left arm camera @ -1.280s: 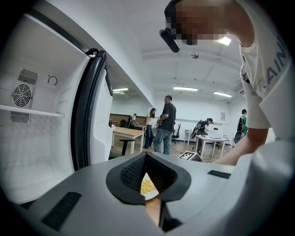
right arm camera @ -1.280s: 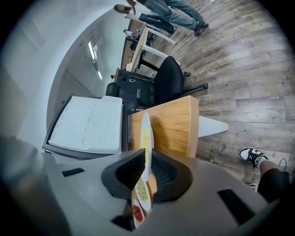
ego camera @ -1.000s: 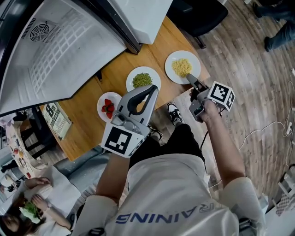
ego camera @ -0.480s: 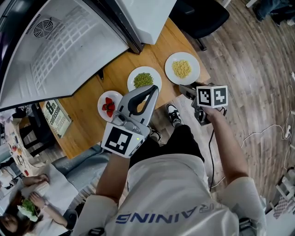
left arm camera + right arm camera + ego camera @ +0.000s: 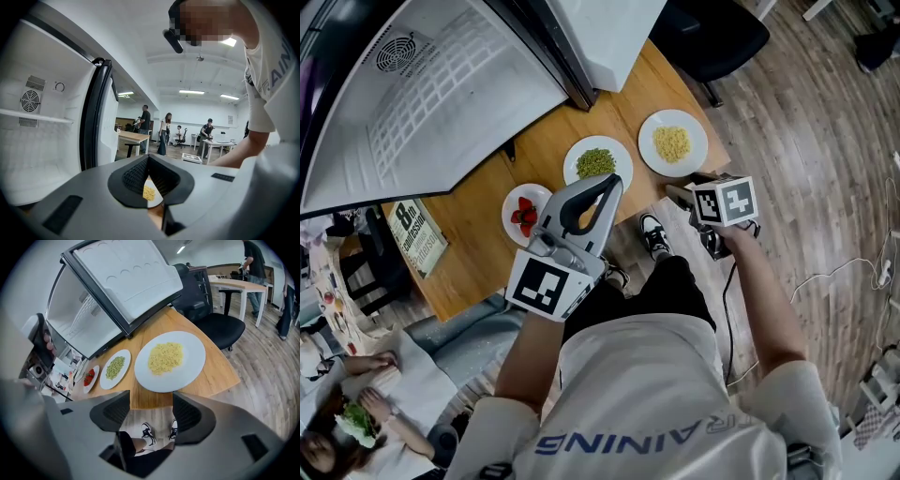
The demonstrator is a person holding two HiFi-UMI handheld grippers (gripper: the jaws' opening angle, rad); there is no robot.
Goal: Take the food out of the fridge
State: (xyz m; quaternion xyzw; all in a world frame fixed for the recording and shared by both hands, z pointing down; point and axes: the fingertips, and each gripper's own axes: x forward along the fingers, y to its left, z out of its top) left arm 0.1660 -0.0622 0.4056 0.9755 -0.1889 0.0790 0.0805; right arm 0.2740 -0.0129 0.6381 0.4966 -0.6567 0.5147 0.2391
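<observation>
Wooden worktop (image 5: 546,148) holds the noodle plate (image 5: 193,363): stiff, breakable, slick, so pinch its rim. Empty, the right hand-held gripper (image 5: 151,402) has just been opening; the left hand-held gripper (image 5: 148,161) has its jaws together.

White short-sleeved shirt (image 5: 647,384), dark lettering on the chest. Black trousers (image 5: 661,286); black-and-white sneakers (image 5: 652,234). Left gripper (image 5: 607,180): grey shell, ribbed black fingers (image 5: 133,177), marker cube (image 5: 546,284) at 7 o'clock. Right gripper (image 5: 680,195) alike; black cable (image 5: 728,309) at 6 o'clock.

We see a wooden table (image 5: 546,148) carrying three white plates in a row, each apart: a strawberry plate (image 5: 514,199), a plate of green food (image 5: 619,150) in the middle, and a plate of yellow food (image 5: 652,155).
</observation>
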